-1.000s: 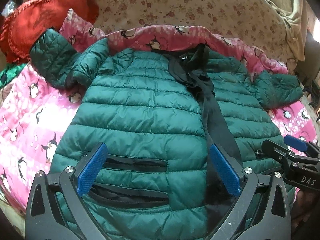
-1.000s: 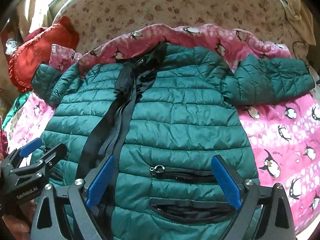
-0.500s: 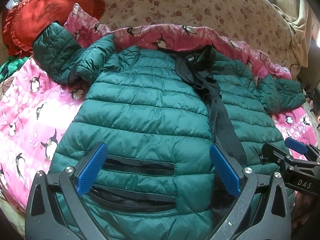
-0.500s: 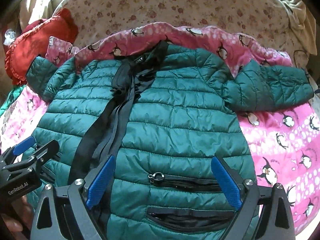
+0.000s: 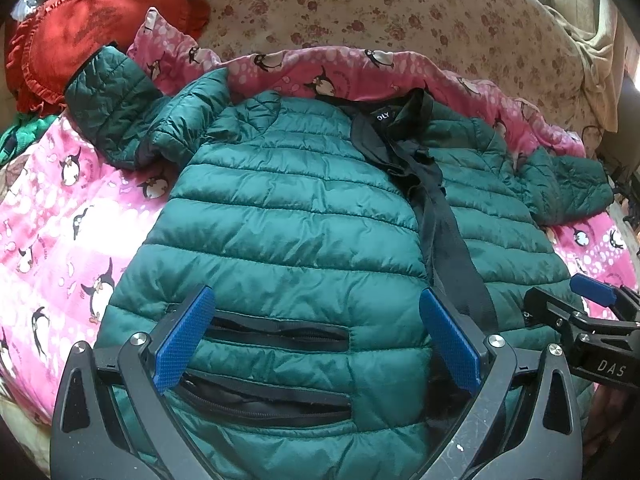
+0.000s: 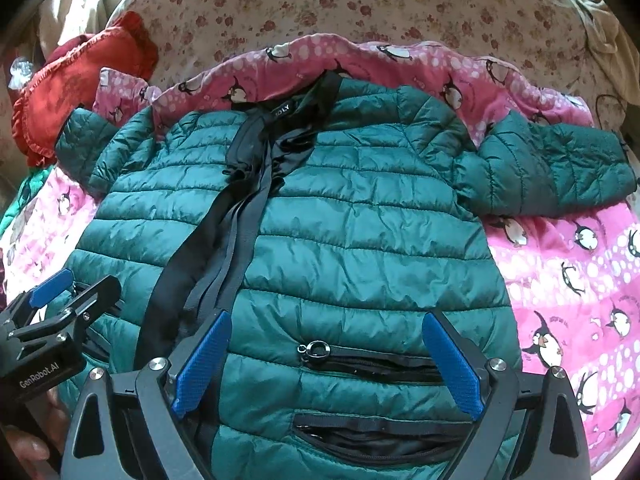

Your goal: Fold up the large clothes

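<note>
Left wrist view: a dark green quilted puffer jacket [image 5: 288, 232] lies front-up and spread flat on a pink penguin-print blanket [image 5: 60, 216], collar away from the camera and hem toward it. Its black zipper band [image 5: 436, 216] runs from the collar down the front, and a small label reading "OLY" sits at the neck. One sleeve [image 5: 116, 108] bends out toward the red ruffled pillow [image 5: 84, 36]; the other sleeve [image 5: 568, 192] lies out to the opposite side. Two black zipped pockets [image 5: 276, 332] cross the lower front panel on this side.

The left gripper [image 5: 318, 340] hovers over that lower panel with its blue-padded fingers [image 5: 182, 340] spread wide apart, holding nothing; whether the tips touch the fabric cannot be told. The right gripper [image 5: 576, 312] shows at the edge of this view, near the jacket's hem on the far side of the zipper.

In the right wrist view the jacket [image 6: 360, 240] fills the middle, its two pockets on this panel lying between the right gripper's [image 6: 324, 364] fingers [image 6: 452, 364], which are also wide apart and empty. A round zipper pull [image 6: 316, 349] rests at the upper pocket's end. The left gripper [image 6: 64, 300] appears at the side, over the other panel.

Beyond the blanket [image 6: 580, 280] lies a cream floral bedsheet [image 6: 360, 0], with the red pillow [image 6: 80, 80] at one corner and a beige crumpled cloth [image 5: 600, 40] at the other.
</note>
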A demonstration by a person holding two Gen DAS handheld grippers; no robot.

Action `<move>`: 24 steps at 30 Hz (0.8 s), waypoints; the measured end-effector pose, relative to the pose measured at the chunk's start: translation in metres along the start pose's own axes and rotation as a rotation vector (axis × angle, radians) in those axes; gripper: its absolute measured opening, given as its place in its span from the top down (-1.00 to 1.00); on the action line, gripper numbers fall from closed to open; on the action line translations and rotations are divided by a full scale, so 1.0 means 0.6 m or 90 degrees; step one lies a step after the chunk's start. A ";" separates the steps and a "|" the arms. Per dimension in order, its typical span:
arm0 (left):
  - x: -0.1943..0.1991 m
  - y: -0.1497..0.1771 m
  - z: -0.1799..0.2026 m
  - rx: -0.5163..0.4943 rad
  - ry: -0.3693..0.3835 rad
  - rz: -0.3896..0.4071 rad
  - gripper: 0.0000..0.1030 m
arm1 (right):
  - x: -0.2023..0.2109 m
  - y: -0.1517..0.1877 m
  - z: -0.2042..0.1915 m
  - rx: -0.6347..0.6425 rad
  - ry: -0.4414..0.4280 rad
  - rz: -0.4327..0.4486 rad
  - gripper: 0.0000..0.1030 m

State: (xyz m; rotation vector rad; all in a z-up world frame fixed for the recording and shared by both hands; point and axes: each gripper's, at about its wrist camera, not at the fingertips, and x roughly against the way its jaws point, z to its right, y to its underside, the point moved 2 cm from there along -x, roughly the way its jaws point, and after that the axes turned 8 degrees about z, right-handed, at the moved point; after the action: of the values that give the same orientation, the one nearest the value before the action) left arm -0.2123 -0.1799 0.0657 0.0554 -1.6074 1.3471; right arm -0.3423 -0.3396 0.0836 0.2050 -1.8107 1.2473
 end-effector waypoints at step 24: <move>-0.005 -0.004 -0.006 0.008 -0.013 -0.001 -0.99 | -0.008 -0.006 0.005 0.000 0.025 -0.017 -0.86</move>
State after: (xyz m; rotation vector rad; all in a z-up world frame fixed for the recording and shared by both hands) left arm -0.2073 -0.1797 0.0651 0.0777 -1.6155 1.3595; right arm -0.3395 -0.3452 0.0822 0.2016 -1.7691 1.2246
